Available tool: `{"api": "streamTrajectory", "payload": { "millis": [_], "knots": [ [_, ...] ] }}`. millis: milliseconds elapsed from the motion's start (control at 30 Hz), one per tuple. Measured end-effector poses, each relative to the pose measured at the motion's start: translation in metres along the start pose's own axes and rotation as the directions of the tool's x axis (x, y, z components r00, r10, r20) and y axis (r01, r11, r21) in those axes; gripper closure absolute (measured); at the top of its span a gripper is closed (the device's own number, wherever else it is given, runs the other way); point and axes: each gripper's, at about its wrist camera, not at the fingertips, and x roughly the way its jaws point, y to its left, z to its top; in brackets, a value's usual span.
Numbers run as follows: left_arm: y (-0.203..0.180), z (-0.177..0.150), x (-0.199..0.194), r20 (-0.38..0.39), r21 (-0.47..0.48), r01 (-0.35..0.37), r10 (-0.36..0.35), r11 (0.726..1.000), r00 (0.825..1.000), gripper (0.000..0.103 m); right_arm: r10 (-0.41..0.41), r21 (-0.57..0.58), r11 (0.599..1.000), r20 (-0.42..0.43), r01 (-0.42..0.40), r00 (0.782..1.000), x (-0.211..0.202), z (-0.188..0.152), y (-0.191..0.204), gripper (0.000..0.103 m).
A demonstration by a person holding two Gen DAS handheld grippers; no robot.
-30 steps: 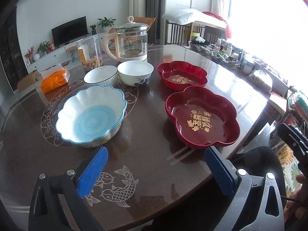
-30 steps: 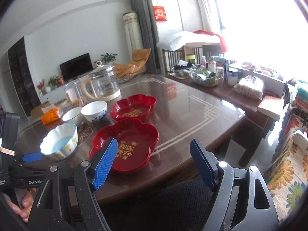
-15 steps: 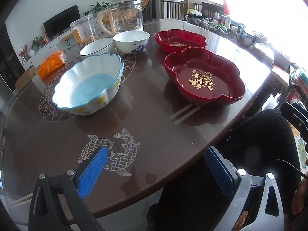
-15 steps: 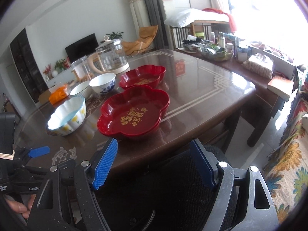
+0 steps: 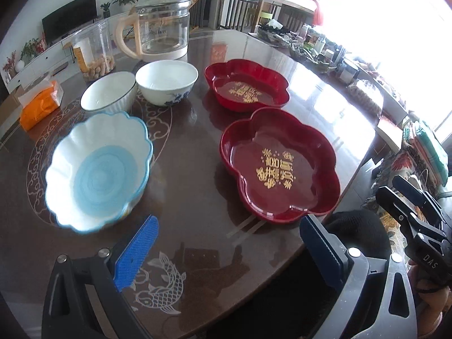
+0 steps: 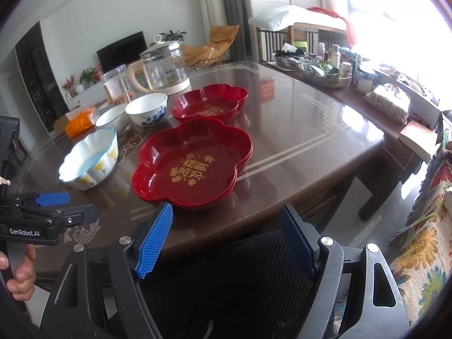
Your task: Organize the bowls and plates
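Note:
A large red flower-shaped plate (image 5: 279, 166) with gold characters lies near the table's front edge, and a smaller red one (image 5: 245, 86) lies behind it. A scalloped white bowl with a blue inside (image 5: 97, 171) stands at the left. Behind it are a ribbed white bowl (image 5: 108, 91) and a blue-patterned white bowl (image 5: 166, 82). My left gripper (image 5: 226, 248) is open and empty above the front edge. My right gripper (image 6: 226, 240) is open and empty, in front of the large red plate (image 6: 195, 161).
A glass kettle (image 5: 161, 31), a clear jar (image 5: 93, 48) and an orange tissue pack (image 5: 41, 101) stand at the table's back left. Cluttered trays and bottles (image 6: 325, 65) fill a side table at the right. A black chair back (image 6: 240, 282) is below the grippers.
Both grippers have moved closer to the table and the dishes after pulling back half a second ago. The dishes have not moved.

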Motion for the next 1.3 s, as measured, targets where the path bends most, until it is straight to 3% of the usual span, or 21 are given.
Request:
{"api": "streamTrajectory", "payload": {
  "millis": [167,300,467,533,633,867,933,1000,1033,1133,1300],
  "knots": [
    [0.007,0.109,0.024,0.036,0.077,-0.048,0.046,0.996,0.998,0.003,0.096,0.095,0.991,-0.059,-0.09,0.994,0.03,0.085,-0.034,0.022],
    [0.02,0.18,0.08,-0.043,0.087,-0.084,0.088,0.993,0.995,0.003,0.151,0.216,0.97,-0.17,-0.112,0.974,0.08,0.136,-0.064,0.022],
    [0.029,0.232,0.145,-0.131,0.051,-0.098,0.103,0.994,0.986,0.014,0.209,0.31,0.944,-0.285,-0.116,0.935,0.147,0.161,-0.078,0.023],
    [0.028,0.241,0.167,-0.163,0.055,-0.108,0.116,0.993,0.98,0.025,0.216,0.307,0.945,-0.326,-0.113,0.92,0.172,0.164,-0.073,0.028],
    [0.022,0.245,0.194,-0.202,0.088,-0.125,0.141,0.988,0.969,0.036,0.218,0.291,0.951,-0.387,-0.105,0.896,0.206,0.166,-0.062,0.051],
    [0.022,0.249,0.229,-0.227,0.113,-0.168,0.191,0.979,0.955,0.044,0.177,0.243,0.967,-0.448,-0.071,0.876,0.244,0.162,-0.05,0.053],
    [0.027,0.248,0.238,-0.261,0.088,-0.163,0.18,0.983,0.948,0.065,0.17,0.239,0.969,-0.458,-0.063,0.873,0.25,0.161,-0.051,0.057],
    [0.031,0.244,0.247,-0.302,0.063,-0.146,0.158,0.987,0.94,0.083,0.171,0.241,0.969,-0.475,-0.059,0.863,0.258,0.159,-0.052,0.072],
    [0.032,0.243,0.246,-0.29,0.057,-0.143,0.153,0.988,0.945,0.084,0.183,0.248,0.966,-0.477,-0.068,0.859,0.26,0.158,-0.052,0.082],
    [0.031,0.241,0.24,-0.276,0.036,-0.14,0.145,0.989,0.95,0.085,0.175,0.231,0.97,-0.466,-0.072,0.867,0.259,0.159,-0.05,0.092],
    [0.027,0.246,0.202,-0.206,0.003,-0.089,0.087,0.996,0.975,0.088,0.156,0.209,0.975,-0.413,-0.073,0.897,0.24,0.165,-0.054,0.092]
  ]
}}
